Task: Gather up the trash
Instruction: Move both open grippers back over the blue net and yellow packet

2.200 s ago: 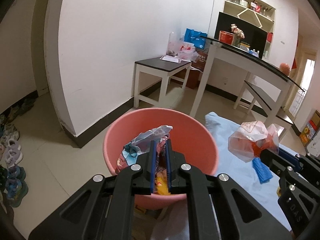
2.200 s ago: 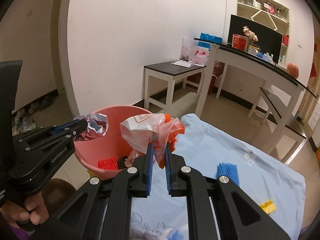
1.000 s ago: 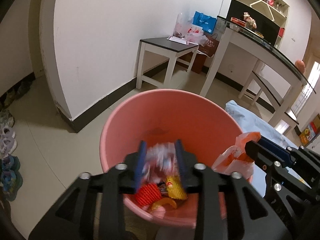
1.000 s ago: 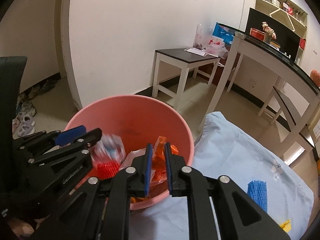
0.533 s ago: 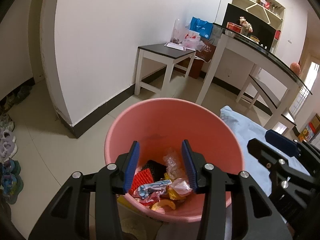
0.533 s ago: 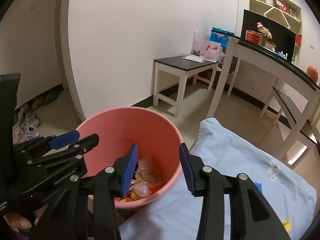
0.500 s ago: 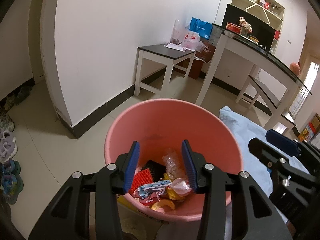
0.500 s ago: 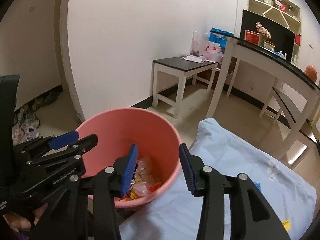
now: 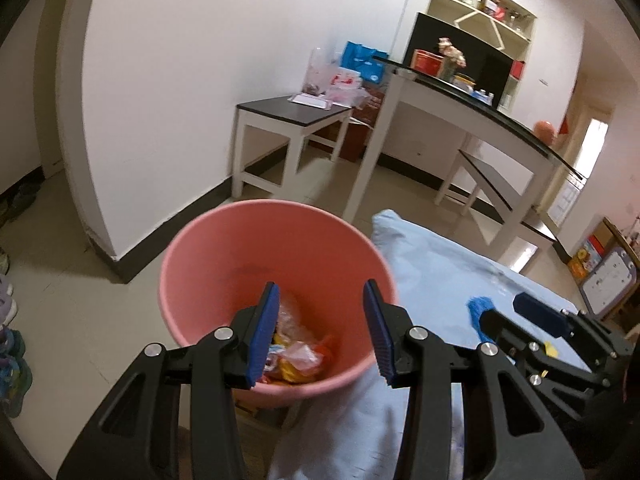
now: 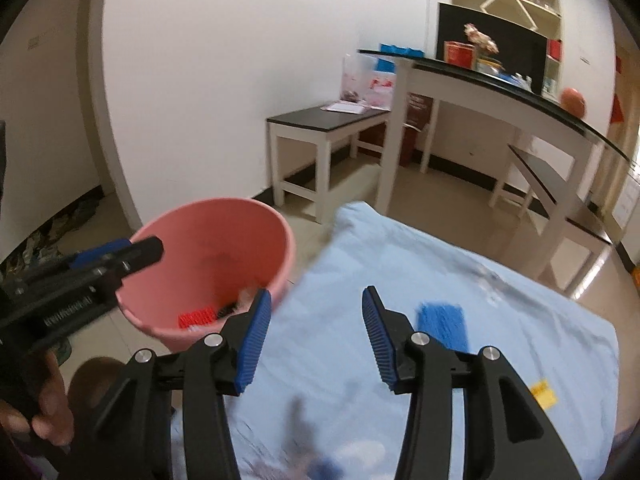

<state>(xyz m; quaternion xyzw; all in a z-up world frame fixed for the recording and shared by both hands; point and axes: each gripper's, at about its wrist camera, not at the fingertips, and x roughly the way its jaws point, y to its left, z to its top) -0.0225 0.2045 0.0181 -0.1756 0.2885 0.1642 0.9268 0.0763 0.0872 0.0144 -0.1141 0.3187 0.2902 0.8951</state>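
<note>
Hovering left gripper over pink bucket, jaws apart, label unreadable.

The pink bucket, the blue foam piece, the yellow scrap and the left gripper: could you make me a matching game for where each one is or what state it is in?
Things:
1. bucket
2. blue foam piece
3. yellow scrap
4. left gripper

Places or states:
A. open, holding nothing, over the bucket
B. on the blue cloth, just past the right gripper
C. beside the cloth, with wrappers inside
D. on the cloth, near its right edge

Pairs: 1-C, 2-B, 3-D, 4-A
</note>
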